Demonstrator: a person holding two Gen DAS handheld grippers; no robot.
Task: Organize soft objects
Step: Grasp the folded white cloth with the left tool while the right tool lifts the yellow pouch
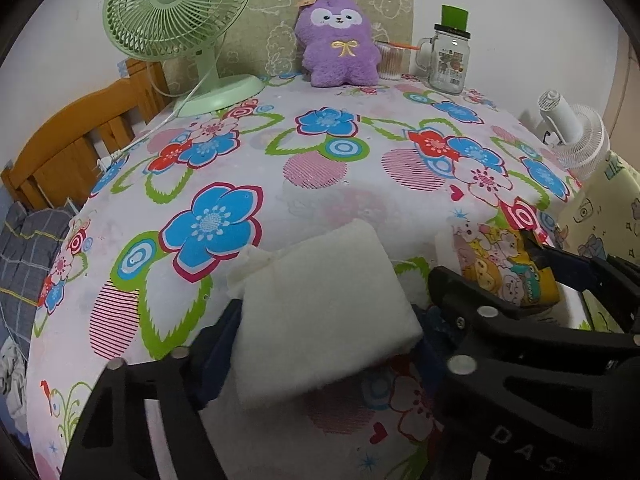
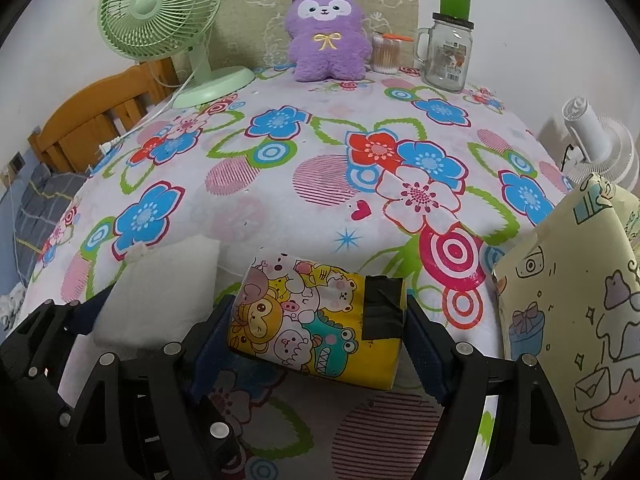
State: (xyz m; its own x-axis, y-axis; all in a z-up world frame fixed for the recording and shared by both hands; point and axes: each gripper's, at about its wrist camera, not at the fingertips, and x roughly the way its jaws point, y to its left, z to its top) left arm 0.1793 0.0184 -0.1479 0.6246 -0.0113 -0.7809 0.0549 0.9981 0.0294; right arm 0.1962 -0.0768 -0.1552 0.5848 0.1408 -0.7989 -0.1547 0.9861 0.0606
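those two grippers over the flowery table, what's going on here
A person holding two grippers is sorting soft things on the flowered tablecloth. The left gripper is clamped on a white foam pad; the right gripper is clamped on a yellow cartoon-print pack patched with black tape. The two items are side by side near the table's front edge. A purple plush, a green fan and a glass jar stand at the back.

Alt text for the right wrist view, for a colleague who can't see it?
The right tongs grip a cartoon-printed tissue pack over a floral tablecloth. To their left, the left tongs hold a white pad; a purple plush sits far back.
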